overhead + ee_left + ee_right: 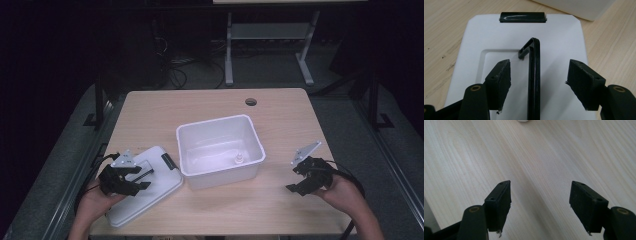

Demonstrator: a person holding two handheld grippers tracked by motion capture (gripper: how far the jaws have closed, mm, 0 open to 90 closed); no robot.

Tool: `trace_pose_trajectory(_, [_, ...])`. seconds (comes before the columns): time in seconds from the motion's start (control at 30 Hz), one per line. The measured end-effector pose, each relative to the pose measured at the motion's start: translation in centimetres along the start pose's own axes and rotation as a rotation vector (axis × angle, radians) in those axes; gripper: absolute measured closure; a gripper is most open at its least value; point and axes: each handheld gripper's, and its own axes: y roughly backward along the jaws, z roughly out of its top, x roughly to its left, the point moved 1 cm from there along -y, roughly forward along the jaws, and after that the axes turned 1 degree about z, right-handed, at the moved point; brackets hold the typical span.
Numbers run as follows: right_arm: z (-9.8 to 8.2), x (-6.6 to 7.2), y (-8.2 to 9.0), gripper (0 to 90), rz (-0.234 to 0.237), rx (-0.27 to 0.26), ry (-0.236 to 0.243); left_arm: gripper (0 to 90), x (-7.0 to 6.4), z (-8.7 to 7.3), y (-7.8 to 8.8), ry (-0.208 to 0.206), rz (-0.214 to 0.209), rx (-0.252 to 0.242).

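Pale wood table (280, 200) in a dark room; left tongs (539, 82) gape astride the lid's black handle (534, 75); right tongs (540, 205) open, empty.

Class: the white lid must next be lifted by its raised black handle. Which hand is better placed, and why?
Left. The left gripper hovers over the white lid, its open fingers straddling the black handle. The right gripper is beyond the white bin, over bare table.
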Motion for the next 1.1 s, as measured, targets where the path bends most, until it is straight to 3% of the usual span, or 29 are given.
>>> trace_pose_trajectory(0.43, [-1.7, 0.9, -1.6, 31.5, -0.014, -0.038, -0.040, 39.3, 0.1, 0.0, -0.3, -0.018, -0.009, 0.038])
trace_pose_trajectory(0.93, [-2.6, 1.6, -2.2, 29.9, -0.033, -0.071, -0.059, 64.2, 0.5, -0.7, -0.1, -0.041, 0.012, 0.096])
trace_pose_trajectory(1.1, [-2.5, 1.9, -2.5, 30.0, -0.039, -0.078, -0.054, 68.3, 0.8, -0.5, -0.2, -0.039, 0.016, 0.127])
